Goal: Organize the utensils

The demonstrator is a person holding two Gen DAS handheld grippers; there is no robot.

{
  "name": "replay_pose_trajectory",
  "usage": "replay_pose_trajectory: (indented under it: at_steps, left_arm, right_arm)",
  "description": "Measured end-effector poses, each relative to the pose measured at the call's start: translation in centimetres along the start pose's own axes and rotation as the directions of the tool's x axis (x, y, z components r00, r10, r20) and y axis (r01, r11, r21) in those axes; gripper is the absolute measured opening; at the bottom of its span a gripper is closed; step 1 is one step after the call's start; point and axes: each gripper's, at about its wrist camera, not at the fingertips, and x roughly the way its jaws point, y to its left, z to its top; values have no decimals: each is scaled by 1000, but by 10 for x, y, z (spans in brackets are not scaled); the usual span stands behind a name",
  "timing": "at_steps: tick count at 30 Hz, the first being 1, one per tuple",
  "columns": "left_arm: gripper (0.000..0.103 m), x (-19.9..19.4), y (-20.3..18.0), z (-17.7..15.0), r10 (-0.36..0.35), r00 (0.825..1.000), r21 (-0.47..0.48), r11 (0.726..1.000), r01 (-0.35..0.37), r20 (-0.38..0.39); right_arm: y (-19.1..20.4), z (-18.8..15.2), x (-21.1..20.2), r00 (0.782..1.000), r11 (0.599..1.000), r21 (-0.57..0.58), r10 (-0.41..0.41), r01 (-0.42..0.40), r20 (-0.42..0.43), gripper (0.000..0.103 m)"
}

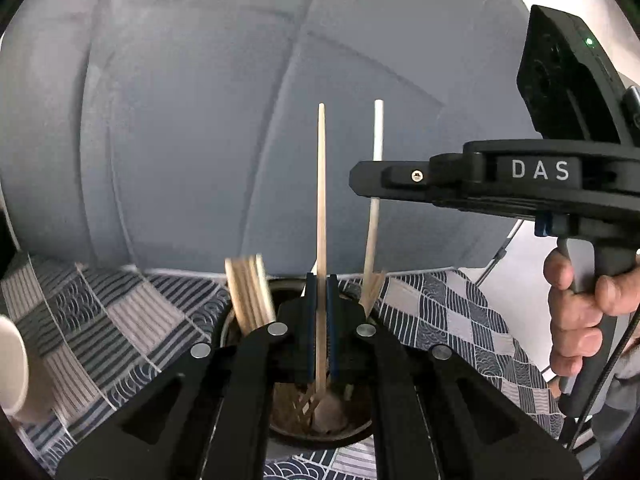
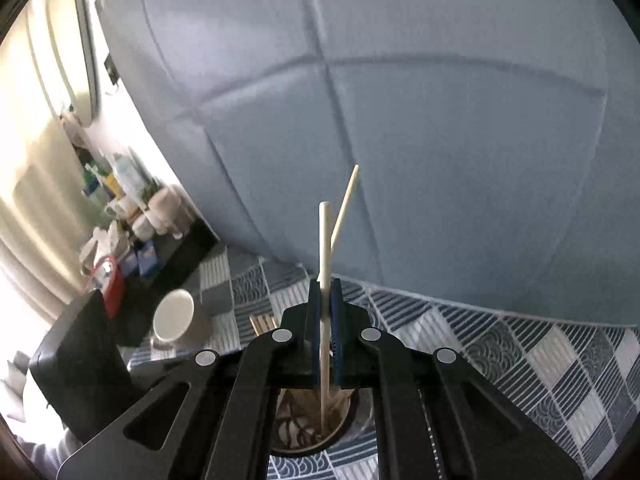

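**Each gripper pinches a chopstick above the holder**

The left gripper [image 1: 321, 320] has its jaws closed almost fully on a tan chopstick [image 1: 321, 200], which stands upright between the blue pads [image 1: 310, 320] with its lower end down in the holder [image 1: 320, 432]. The holder is a dark round cup directly below the jaws, with more sticks lying in its bottom. A bundle of sticks [image 1: 250, 292] leans out of the holder on its left side, blurred.

The right gripper [image 2: 325, 320] is likewise clamped nearly closed on a pale chopstick [image 2: 325, 240], held upright, its lower end reaching into the same holder [image 2: 308, 436]. In the left wrist view this gripper [image 1: 460, 176] comes in from the right, level, with the pale chopstick [image 1: 376, 184] just beside its tip and the right hand [image 1: 580, 312] on its handle.

The holder rests on a blue patterned cloth [image 1: 120, 320] in front of a grey cushion [image 1: 240, 120]. A white cup [image 2: 176, 316] stands on the cloth to the left, apart from the holder. A cluttered shelf [image 2: 120, 220] lies further left.
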Motion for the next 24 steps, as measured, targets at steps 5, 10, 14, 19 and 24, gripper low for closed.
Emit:
replay_pose_trajectory:
  at_steps: [5,10,14,19,24]
  left_arm:
    - [5,0,-1,-15,30,1000,26,999,-30,3]
    - [5,-8,-7,-15,62,998,62,996,-62,10]
    - [22,-28,-9,-11,86,995,66,994,-88,41]
    - [33,-41,-11,-12,113,993,80,990,-115,37]
    - [49,-57,-15,-19,123,992,65,990,-124,27]
  right_arm:
    - [2,-14,7,1000,999,-35,-16,15,-24,5]
    - [1,-20,-2,1000,1000,-18,-17,17,-4,8]
    - [1,-21,-16,999,998,-21,-51,51,18,13]
    - [-2,-29,-35,996,997,9,-72,72,46,36]
    - [-1,-41,-48,994,995,21,-100,99,51,55]
